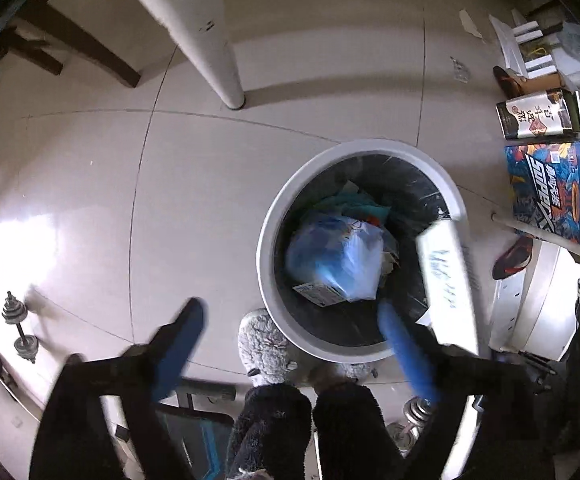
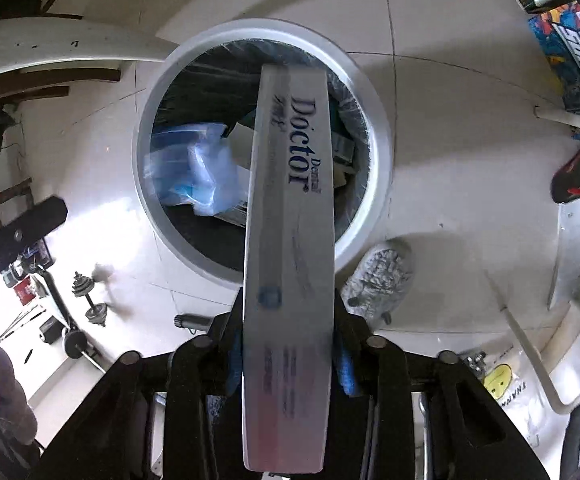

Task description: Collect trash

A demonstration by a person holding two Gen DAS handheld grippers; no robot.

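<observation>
Toothpaste box [image 2: 290, 240] between right gripper [image 2: 290, 344] fingers over bin [image 2: 378, 152] (grip unclear); left gripper [image 1: 290, 320] wide, empty

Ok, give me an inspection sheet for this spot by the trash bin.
Surface: pale tiled floor, glare at left.
Job's things: white bin with black liner, blue bag inside; long white box above the bin.
Clutter: dumbbells, printed cartons, a red and black shoe.
Tongs: left tongs wide open, empty; right tongs around the box's near end, grip unclear.
Cables: nothing seen.
Surroundings: white table leg, dark chair legs; person's fuzzy slipper beside the bin.
</observation>
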